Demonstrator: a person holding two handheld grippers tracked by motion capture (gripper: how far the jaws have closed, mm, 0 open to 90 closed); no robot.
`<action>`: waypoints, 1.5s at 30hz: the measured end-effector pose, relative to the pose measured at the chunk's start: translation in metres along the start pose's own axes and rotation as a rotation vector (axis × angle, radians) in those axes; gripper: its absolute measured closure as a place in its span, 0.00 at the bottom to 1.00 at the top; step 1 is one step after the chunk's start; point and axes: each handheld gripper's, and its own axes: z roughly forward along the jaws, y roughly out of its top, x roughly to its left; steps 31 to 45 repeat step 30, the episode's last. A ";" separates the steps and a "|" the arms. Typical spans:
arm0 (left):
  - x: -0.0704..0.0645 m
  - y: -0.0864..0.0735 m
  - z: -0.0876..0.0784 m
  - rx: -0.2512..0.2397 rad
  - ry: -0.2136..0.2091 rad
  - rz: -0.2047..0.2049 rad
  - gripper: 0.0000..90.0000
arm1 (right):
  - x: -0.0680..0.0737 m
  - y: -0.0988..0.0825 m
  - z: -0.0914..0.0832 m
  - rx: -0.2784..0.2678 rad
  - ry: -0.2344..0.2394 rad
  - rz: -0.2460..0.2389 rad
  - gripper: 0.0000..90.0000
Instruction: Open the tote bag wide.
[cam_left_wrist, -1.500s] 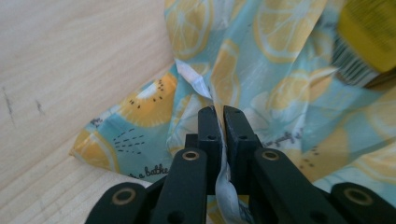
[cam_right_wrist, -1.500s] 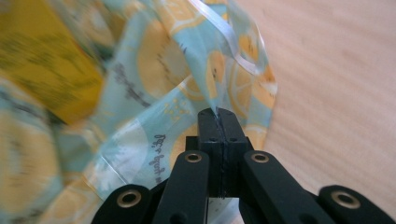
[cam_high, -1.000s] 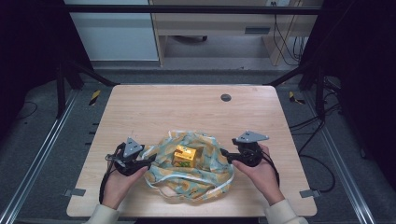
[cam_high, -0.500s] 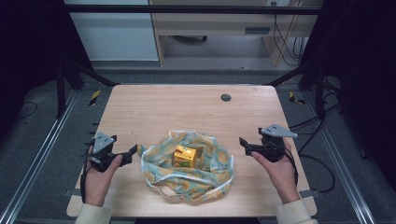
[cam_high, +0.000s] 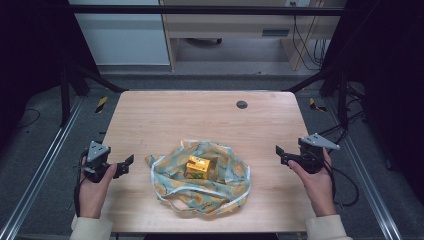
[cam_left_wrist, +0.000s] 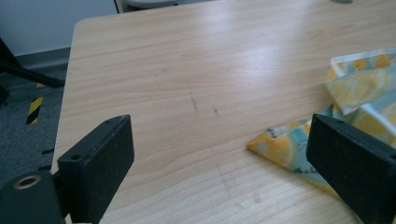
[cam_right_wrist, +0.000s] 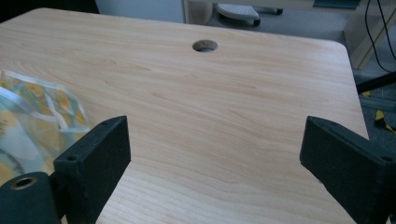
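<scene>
A lemon-print cloth bag (cam_high: 220, 185) lies crumpled and spread open on the wooden table (cam_high: 200, 120), with a small yellow-orange box (cam_high: 197, 167) sitting in its middle. My left gripper (cam_high: 125, 166) hovers at the table's left edge, apart from the bag. Its jaws have just been opening and stand open with nothing between them. In the left gripper view (cam_left_wrist: 224, 158) a corner of the bag (cam_left_wrist: 359, 88) lies ahead on the right. My right gripper (cam_high: 281, 156) is near the right edge, its jaws also just opened and empty. The right gripper view (cam_right_wrist: 215, 158) has the bag (cam_right_wrist: 32, 116) at far left.
A round cable hole (cam_high: 242, 104) sits in the far part of the tabletop, also ahead of the right gripper (cam_right_wrist: 204, 45). Bare wood surrounds the bag. Metal frame rails run along both sides of the table, and cables trail on the floor at right.
Both grippers have let go of the bag's sides and moved outward, left one leftward, right one rightward. Their jaws have opened. The bag has slumped flatter around the box.
</scene>
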 end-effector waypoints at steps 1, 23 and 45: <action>0.001 -0.001 0.001 0.015 0.002 0.004 0.09 | -0.002 -0.002 0.000 0.007 -0.006 0.008 0.10; -0.007 -0.011 0.024 0.206 0.027 0.113 0.08 | 0.004 -0.037 0.028 0.222 0.035 -0.027 0.08; -0.011 -0.009 0.024 0.189 0.017 0.123 0.08 | 0.011 -0.039 0.029 0.227 0.059 -0.033 0.08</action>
